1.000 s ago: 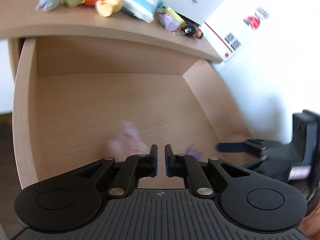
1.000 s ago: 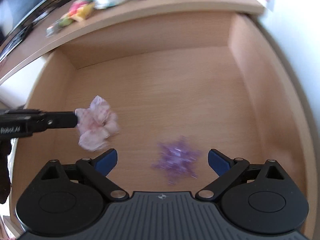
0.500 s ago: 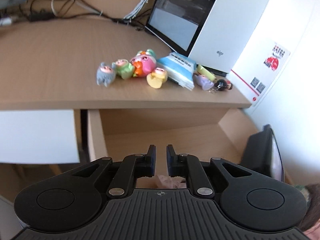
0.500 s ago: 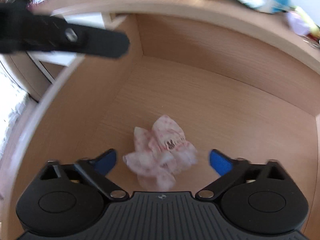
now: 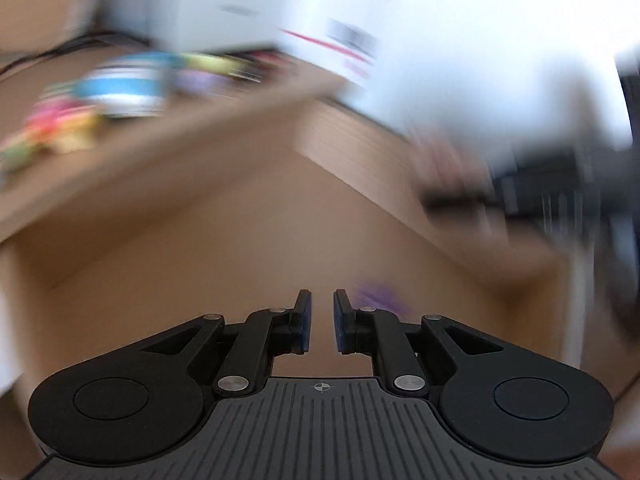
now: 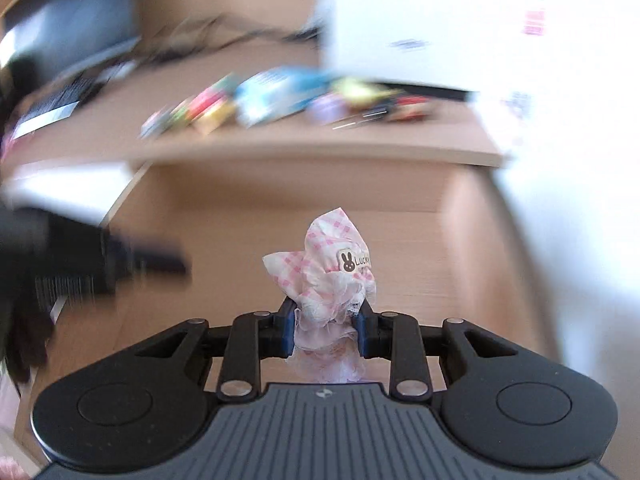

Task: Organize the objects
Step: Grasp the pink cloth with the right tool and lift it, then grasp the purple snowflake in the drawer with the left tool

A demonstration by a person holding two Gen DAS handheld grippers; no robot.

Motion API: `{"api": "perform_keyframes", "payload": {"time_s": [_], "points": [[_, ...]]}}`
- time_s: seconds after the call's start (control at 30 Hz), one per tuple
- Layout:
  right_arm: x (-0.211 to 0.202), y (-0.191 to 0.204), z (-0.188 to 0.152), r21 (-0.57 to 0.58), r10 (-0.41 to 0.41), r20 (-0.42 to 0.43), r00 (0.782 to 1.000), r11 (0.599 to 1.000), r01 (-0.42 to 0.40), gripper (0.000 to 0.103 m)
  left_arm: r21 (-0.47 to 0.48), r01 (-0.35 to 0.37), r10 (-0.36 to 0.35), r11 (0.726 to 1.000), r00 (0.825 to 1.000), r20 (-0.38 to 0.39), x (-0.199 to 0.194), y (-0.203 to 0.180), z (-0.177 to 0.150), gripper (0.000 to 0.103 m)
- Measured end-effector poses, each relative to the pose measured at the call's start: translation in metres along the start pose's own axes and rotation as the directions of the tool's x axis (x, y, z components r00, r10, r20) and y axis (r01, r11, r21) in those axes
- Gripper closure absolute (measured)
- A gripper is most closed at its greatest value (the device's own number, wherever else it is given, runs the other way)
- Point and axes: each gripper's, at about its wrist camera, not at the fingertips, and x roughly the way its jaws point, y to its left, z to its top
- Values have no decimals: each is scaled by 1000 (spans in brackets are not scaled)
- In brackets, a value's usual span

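Wood desk [image 6: 280,144] w/ open drawer [image 6: 460,240] below; toys [image 6: 208,108] blurred along desk top at 12. Right gripper [image 6: 326,330] clamped on pink checked bow [image 6: 336,280], raised over drawer. Left gripper [image 5: 321,322] nearly shut, empty; purple clip [image 5: 378,298] at 1 just past its tips, on drawer floor. Best kept firm on bow, carried slow, clear of left gripper at 9.

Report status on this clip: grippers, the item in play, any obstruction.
Right hand-held gripper shut on pink checked cloth bundle, above the drawer. Left hand-held gripper shut, empty. Purple item on drawer floor. Nothing blocking; views blurred.
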Motion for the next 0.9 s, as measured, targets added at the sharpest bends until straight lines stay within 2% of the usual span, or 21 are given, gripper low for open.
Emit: {"api": "perform_keyframes", "payload": {"time_s": [0.13, 0.23, 0.3, 0.33, 0.43, 0.57, 0.63, 0.77, 0.83, 0.9], "points": [[-16, -44, -11, 113, -17, 65, 998, 994, 9, 76, 192, 85, -61, 978, 990, -129, 47, -50, -4, 87], [-18, -56, -16, 131, 0, 90, 996, 991, -12, 76, 326, 98, -22, 940, 973, -229, 72, -76, -18, 87], [-15, -61, -18, 145, 12, 103, 995, 989, -27, 76, 349, 88, 12, 933, 962, -274, 83, -81, -25, 87], [-13, -61, -19, 154, 18, 110, 994, 987, -35, 76, 348, 86, 9, 934, 965, -263, 83, -82, -26, 85], [-10, -66, -21, 182, 39, 131, 991, 981, -62, 76, 314, 81, 11, 946, 959, -283, 85, -80, -23, 85], [-1, -64, -23, 190, 75, 139, 987, 976, -101, 76, 321, 77, 25, 944, 953, -301, 86, -84, -22, 89], [3, -63, -23, 186, 87, 138, 987, 976, -112, 76, 290, 112, -12, 950, 945, -326, 87, -81, -19, 78], [4, -65, -24, 187, 97, 139, 985, 975, -122, 75, 228, 155, -66, 961, 932, -355, 89, -74, -14, 68], [4, -67, -24, 189, 96, 141, 985, 974, -122, 75, 176, 180, -105, 968, 923, -369, 91, -67, -10, 59], [2, -69, -25, 193, 94, 142, 985, 974, -121, 75, 125, 197, -136, 972, 913, -384, 93, -70, -8, 56]]}}
